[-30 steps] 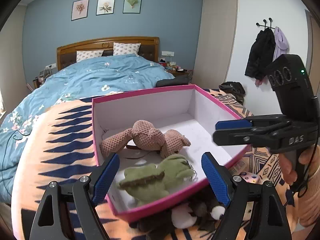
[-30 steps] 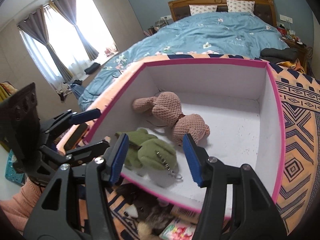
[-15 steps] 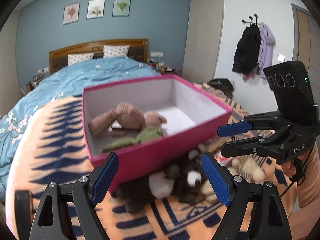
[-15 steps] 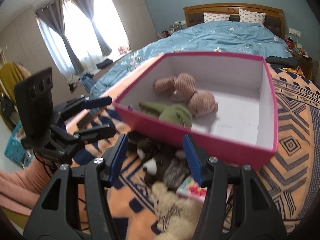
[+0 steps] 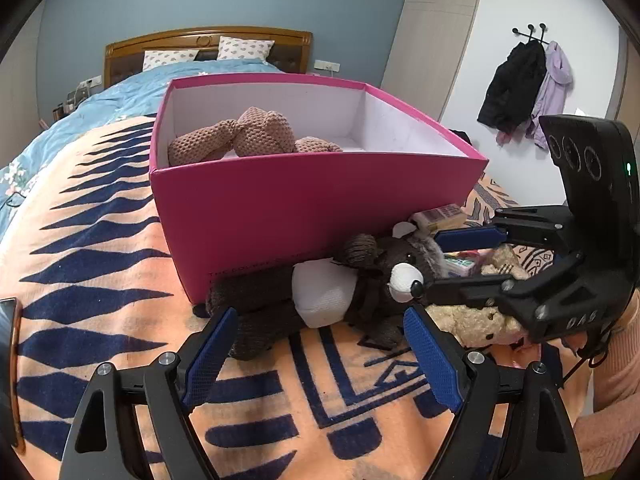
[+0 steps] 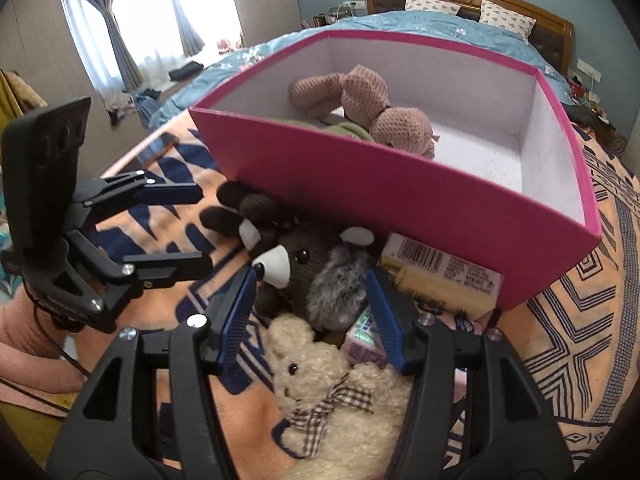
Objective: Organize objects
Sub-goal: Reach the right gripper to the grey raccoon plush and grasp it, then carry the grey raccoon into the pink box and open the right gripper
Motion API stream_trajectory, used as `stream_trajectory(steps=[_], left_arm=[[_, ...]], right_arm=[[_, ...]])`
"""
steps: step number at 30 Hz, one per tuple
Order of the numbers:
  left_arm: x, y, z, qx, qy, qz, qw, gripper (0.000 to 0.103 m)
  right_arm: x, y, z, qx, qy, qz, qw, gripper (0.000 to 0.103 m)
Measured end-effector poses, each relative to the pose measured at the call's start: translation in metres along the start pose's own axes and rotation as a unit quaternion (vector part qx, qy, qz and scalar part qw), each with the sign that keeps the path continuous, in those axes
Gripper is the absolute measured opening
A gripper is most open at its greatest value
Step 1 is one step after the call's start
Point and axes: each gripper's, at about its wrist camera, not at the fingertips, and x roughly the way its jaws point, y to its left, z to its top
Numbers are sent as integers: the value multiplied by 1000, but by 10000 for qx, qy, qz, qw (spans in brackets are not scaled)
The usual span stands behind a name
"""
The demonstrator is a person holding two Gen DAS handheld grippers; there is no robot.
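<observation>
A pink box (image 5: 304,196) (image 6: 400,196) stands on the orange patterned blanket and holds a tan knitted plush (image 5: 256,136) (image 6: 368,100) and a green plush (image 6: 348,130). A dark brown plush with a white snout (image 5: 360,284) (image 6: 304,272) lies against the box's front. A cream bear (image 6: 340,392) (image 5: 468,320) lies beside it. My left gripper (image 5: 320,352) is open, low over the blanket just before the brown plush. My right gripper (image 6: 316,312) is open, with its jaws on either side of the brown plush's head.
A yellow barcoded packet (image 6: 440,280) and a pink packet (image 6: 364,340) lie by the box corner. A phone (image 5: 8,368) lies at the blanket's left edge. The blue bed (image 5: 120,92) is behind, and coats (image 5: 520,88) hang on the right wall.
Both grippers have dropped from above the box to blanket level in front of it and closer to the brown plush. Both stay open.
</observation>
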Motion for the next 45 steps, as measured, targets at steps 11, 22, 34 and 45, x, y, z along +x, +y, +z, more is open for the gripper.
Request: stream_trajectory(steps=[11, 22, 34, 45], left_arm=[[6, -1, -3, 61, 101, 3, 9999, 87], [8, 5, -5, 122, 199, 2, 9997, 87], [19, 3, -12, 263, 434, -176, 9986, 68], [0, -8, -16, 467, 299, -324, 9979, 61]], right_arm=[[25, 12, 0, -351, 132, -448, 9983, 59], [27, -4, 6, 196, 5, -12, 9998, 53], [32, -2, 13, 460, 105, 243, 9986, 58], [10, 3, 8, 408, -197, 323, 9985, 53]])
